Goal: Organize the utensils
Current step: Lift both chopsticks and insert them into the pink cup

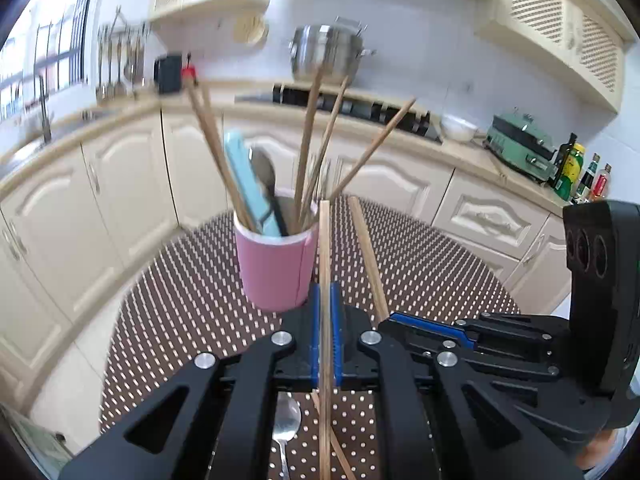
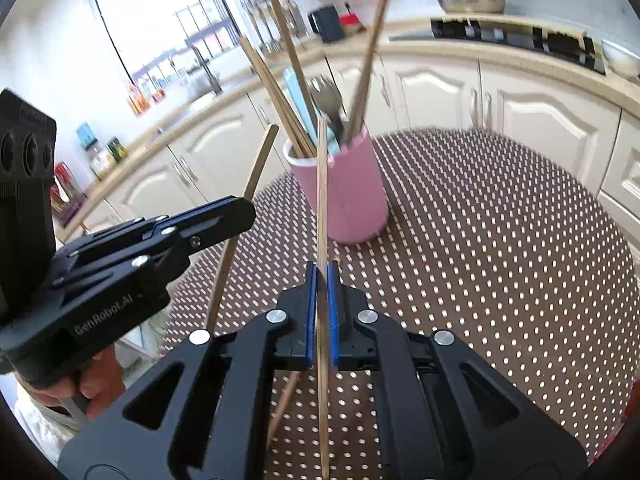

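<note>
My left gripper (image 1: 325, 292) is shut on a wooden chopstick (image 1: 325, 240) that runs straight up between its blue pads, tip near the pink cup (image 1: 276, 268). The cup holds several chopsticks, a light-blue utensil and a dark spoon. To its right my right gripper (image 1: 387, 320) is shut on a second chopstick (image 1: 368, 248). In the right wrist view the right gripper (image 2: 322, 270) clamps its chopstick (image 2: 322, 184) in front of the pink cup (image 2: 348, 196). The left gripper (image 2: 248, 210) holds its tilted chopstick (image 2: 260, 160) at the left. A metal spoon (image 1: 286, 420) and another chopstick (image 1: 340, 452) lie on the table below.
The round table has a brown cloth with white dots (image 2: 500, 240). Cream cabinets and a counter ring it, with a steel pot (image 1: 326, 52), a black hob (image 1: 352, 108), a white bowl (image 1: 458, 128), a green appliance (image 1: 520, 148) and bottles (image 1: 572, 168). A hand (image 2: 100, 380) grips the left handle.
</note>
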The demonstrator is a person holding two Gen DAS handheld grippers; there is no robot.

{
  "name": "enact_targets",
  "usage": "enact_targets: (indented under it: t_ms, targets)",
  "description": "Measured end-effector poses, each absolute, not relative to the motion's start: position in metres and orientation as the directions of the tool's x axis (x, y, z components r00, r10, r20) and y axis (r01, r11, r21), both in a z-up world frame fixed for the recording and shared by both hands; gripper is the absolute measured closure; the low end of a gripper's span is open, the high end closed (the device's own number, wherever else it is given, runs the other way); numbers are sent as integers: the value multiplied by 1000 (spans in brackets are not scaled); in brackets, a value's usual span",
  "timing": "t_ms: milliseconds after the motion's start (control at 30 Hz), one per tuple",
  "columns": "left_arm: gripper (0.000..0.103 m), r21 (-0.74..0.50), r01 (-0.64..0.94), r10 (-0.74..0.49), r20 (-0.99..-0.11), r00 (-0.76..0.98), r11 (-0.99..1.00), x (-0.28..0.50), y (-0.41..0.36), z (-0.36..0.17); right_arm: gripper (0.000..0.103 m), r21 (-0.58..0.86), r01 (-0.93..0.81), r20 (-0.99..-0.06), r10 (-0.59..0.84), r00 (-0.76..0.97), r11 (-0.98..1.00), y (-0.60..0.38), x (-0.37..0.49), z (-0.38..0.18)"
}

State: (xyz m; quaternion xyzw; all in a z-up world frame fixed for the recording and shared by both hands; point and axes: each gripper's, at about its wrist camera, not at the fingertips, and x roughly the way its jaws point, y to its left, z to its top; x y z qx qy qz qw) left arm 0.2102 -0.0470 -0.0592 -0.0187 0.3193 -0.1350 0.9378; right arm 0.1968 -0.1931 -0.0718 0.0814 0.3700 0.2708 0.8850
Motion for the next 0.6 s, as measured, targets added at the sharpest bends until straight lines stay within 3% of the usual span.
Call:
enact_targets:
  t_ms: [600]
  targets:
    - [98, -83, 223, -238, -308, 921, 971, 190, -23, 30, 97, 315, -479, -401, 573, 715, 819, -199, 195, 2]
